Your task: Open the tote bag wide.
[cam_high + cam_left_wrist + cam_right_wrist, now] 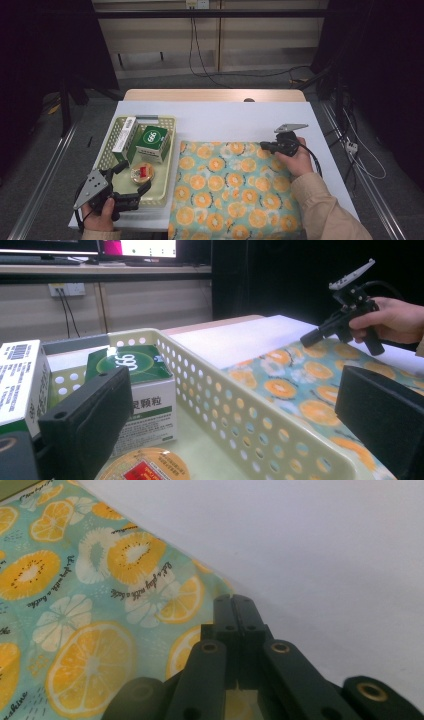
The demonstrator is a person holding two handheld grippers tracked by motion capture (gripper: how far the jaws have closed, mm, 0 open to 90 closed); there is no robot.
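White table (225, 120): right claw (235, 602) view shows jaws clamped on cloth (75, 605) edge; left claw (131, 184) gapes.

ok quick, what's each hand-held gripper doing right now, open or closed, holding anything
Left hand-held gripper: open, holding nothing, jaws either side of the basket wall.
Right hand-held gripper: shut on the far right corner of the cloth.

Teal cloth (235, 192), orange-slice print
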